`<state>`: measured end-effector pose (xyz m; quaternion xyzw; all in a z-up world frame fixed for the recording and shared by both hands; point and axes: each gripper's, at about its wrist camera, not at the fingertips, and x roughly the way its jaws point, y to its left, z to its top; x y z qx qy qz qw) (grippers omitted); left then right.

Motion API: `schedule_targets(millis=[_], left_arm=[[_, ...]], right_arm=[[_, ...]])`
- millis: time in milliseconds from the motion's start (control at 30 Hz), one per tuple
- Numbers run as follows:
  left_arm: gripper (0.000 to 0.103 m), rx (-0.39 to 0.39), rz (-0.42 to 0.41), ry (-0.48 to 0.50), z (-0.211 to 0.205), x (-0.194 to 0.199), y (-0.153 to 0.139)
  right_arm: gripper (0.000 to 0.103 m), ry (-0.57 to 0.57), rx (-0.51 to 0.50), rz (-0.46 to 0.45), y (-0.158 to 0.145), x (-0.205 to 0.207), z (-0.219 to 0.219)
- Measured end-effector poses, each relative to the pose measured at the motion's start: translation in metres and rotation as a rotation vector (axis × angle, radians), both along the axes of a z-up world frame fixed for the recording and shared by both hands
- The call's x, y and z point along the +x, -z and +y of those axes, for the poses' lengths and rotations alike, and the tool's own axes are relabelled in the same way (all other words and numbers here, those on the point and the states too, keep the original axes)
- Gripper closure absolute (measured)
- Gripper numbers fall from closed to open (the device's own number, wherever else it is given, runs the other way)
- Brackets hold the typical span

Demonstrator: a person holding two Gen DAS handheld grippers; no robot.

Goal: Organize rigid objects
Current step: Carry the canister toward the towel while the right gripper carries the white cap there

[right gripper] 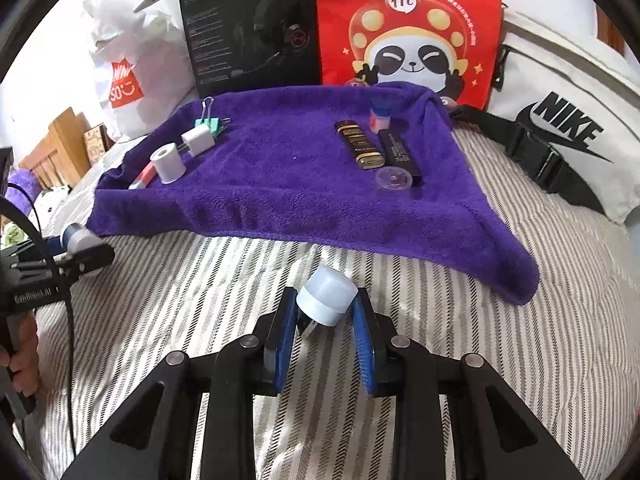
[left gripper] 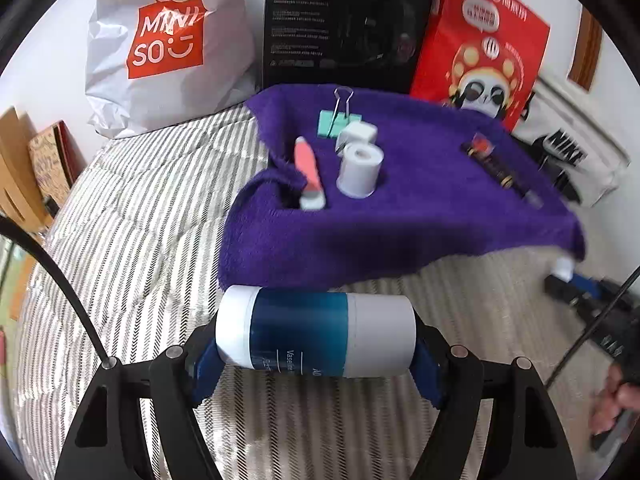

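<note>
My left gripper (left gripper: 316, 352) is shut on a white and blue Vaseline bottle (left gripper: 316, 330), held sideways above the striped bedspread, just short of the purple towel (left gripper: 400, 216). My right gripper (right gripper: 326, 308) is shut on a small pale-capped bottle (right gripper: 327, 295), also just short of the towel (right gripper: 280, 176). On the towel lie a green binder clip (left gripper: 334, 122), a white charger plug (left gripper: 358, 133), a white tape roll (left gripper: 360, 170), a coral tube (left gripper: 308, 172), a dark gold-trimmed case (right gripper: 359, 144), a black box (right gripper: 400, 151), a clear lid (right gripper: 394, 179) and a small blue-capped jar (right gripper: 380, 114).
Behind the towel stand a white Miniso bag (left gripper: 160, 44), a black headset box (right gripper: 248, 32) and a red panda bag (right gripper: 408, 28). A white Nike bag (right gripper: 568, 120) with a black strap lies at the right. The left gripper shows at the right wrist view's left edge (right gripper: 80, 256).
</note>
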<state>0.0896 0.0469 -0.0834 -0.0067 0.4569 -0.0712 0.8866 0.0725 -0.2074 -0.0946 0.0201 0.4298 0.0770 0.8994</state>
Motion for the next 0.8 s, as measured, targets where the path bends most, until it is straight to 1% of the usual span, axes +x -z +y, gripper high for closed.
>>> schedule_targets(millis=[33,133,200,300,367,433,500,800], left_arm=[[0.028,-0.004,-0.005,0.001,0.000,0.000,-0.004],[0.028,0.028,-0.030,0.025,-0.007,-0.002,-0.014],[0.028,0.037,-0.034,0.033,-0.009,-0.002,-0.021],[0.028,0.024,-0.043,0.038,-0.010,-0.001,-0.030],[0.028,0.029,-0.071,0.024,-0.010,0.000,-0.036],[0.028,0.032,-0.079,0.034,-0.012,0.004,-0.042],[0.028,0.014,-0.091,0.035,-0.011,0.007,-0.047],[0.028,-0.014,-0.065,0.044,-0.016,0.036,-0.047]], right_arm=[[0.075,0.000,0.005,-0.001,-0.001,-0.001,0.000],[0.075,-0.008,0.013,-0.011,-0.007,-0.004,0.000],[0.075,-0.011,0.019,-0.028,-0.014,-0.006,0.000],[0.075,-0.030,0.035,-0.047,-0.025,-0.007,-0.001],[0.075,-0.050,0.050,-0.037,-0.029,-0.004,-0.001],[0.075,-0.062,0.053,-0.039,-0.031,-0.001,0.000],[0.075,-0.076,0.039,-0.041,-0.032,0.003,0.000],[0.075,-0.083,0.093,-0.054,-0.043,0.032,-0.009]])
